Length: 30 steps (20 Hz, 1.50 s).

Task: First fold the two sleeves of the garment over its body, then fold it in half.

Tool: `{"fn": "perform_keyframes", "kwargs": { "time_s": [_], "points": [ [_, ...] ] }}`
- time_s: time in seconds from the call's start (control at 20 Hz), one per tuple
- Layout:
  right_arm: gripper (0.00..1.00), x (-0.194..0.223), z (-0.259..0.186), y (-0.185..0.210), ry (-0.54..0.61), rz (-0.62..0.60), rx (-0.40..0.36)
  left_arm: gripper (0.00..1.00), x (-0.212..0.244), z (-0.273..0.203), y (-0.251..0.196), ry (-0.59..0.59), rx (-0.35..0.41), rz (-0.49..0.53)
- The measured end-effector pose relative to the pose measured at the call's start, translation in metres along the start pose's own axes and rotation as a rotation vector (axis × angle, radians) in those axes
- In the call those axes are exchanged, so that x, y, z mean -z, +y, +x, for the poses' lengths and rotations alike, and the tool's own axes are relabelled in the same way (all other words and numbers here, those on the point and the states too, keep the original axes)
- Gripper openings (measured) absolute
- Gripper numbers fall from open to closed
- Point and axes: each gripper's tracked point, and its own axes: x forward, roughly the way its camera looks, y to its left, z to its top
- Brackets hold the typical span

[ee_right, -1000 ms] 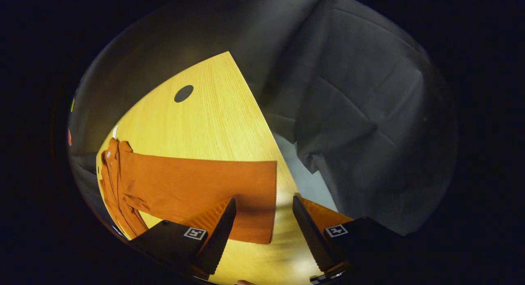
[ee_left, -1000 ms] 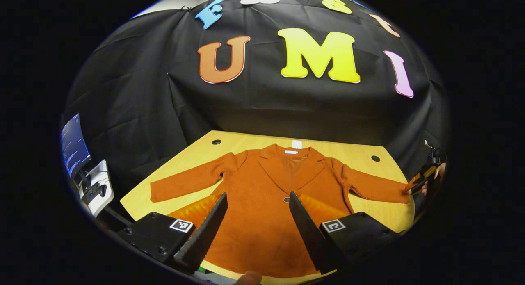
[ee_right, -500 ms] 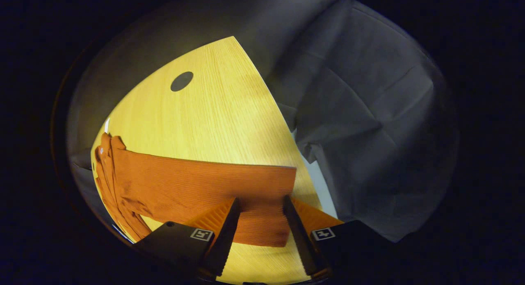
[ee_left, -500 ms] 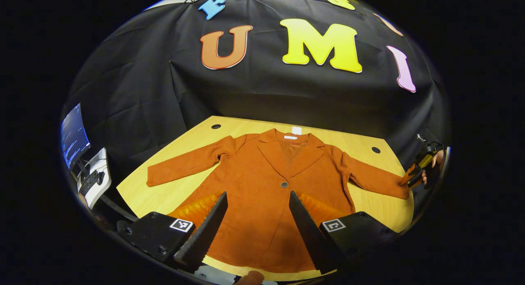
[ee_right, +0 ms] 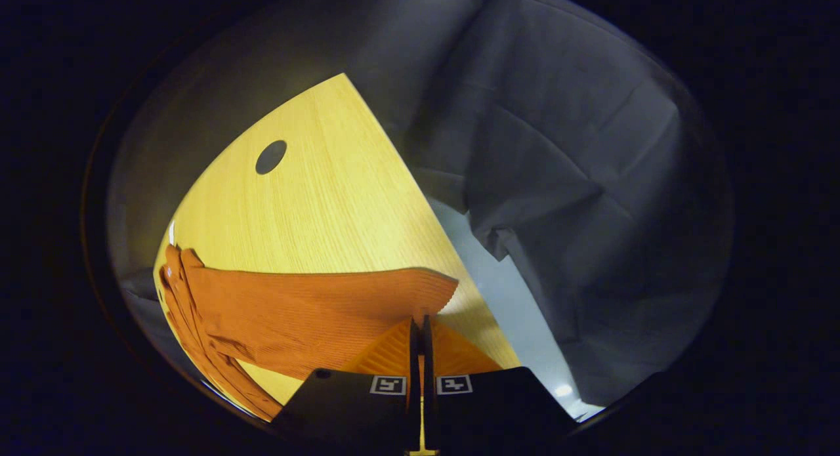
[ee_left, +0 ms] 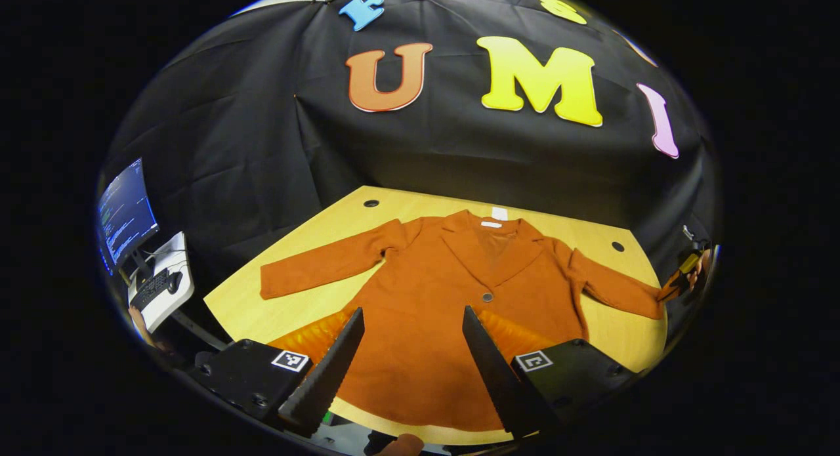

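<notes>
A rust-orange jacket (ee_left: pixel 453 292) lies face up on the wooden table (ee_left: pixel 275 315), both sleeves spread outward. My left gripper (ee_left: pixel 412 311) hovers open above the jacket's lower front, nothing between its fingers. In the right gripper view, the right gripper (ee_right: pixel 418 321) is shut on the near edge of the right sleeve (ee_right: pixel 315 305), whose cuff (ee_right: pixel 433 285) curls up off the table (ee_right: pixel 315 193). The left gripper view shows that right gripper (ee_left: pixel 686 272), held by a hand, at the end of the right sleeve (ee_left: pixel 617 292). The left sleeve (ee_left: pixel 321 269) lies flat.
A monitor (ee_left: pixel 125 210) and a keyboard (ee_left: pixel 154 285) stand left of the table. Round cable holes (ee_left: pixel 371 203) (ee_left: pixel 617 247) mark the table's far corners. Beyond the table's right edge hangs grey cloth (ee_right: pixel 577 200) over pale floor (ee_right: pixel 518 311).
The right gripper has gone from open to shut on the right sleeve's cuff, which now lifts off the table. The left gripper has drifted slightly and stays open.
</notes>
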Motion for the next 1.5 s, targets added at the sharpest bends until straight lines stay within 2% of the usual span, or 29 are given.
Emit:
{"fn": "perform_keyframes", "kwargs": {
  "time_s": [0.2,0.35,0.4,0.65,0.85,1.0,1.1,1.2,1.35,1.5],
  "points": [
    [0.02,0.007,-0.037,0.012,-0.025,0.013,-0.05,0.98,0.012,0.01,0.049,0.035,-0.015,0.069],
    [0.02,0.008,-0.077,0.05,-0.08,-0.017,-0.093,0.98,0.021,0.021,0.078,0.058,0.01,0.094],
    [0.0,0.011,-0.09,0.072,-0.093,-0.022,-0.121,0.98,0.024,0.026,0.087,0.069,0.017,0.097],
    [0.04,0.031,-0.165,0.195,-0.155,-0.114,-0.239,0.98,0.03,0.049,0.13,0.091,0.041,0.075],
    [0.02,0.068,-0.194,0.322,-0.157,-0.214,-0.33,0.99,0.047,0.064,0.162,0.179,0.062,0.012],
    [0.02,0.115,-0.198,0.417,-0.13,-0.29,-0.387,0.98,0.046,0.071,0.191,0.175,0.059,0.003],
    [0.02,0.151,-0.191,0.472,-0.094,-0.351,-0.402,0.98,0.046,0.074,0.211,0.16,0.053,0.025],
    [0.02,0.19,-0.175,0.522,-0.047,-0.405,-0.411,0.98,0.048,0.075,0.227,0.159,0.058,0.001],
    [0.02,0.241,-0.149,0.584,0.016,-0.477,-0.411,0.98,0.061,0.076,0.247,0.232,0.079,-0.103],
    [0.02,0.267,-0.118,0.626,0.026,-0.534,-0.391,0.98,0.064,0.078,0.276,0.252,0.029,-0.116]
  ]
}}
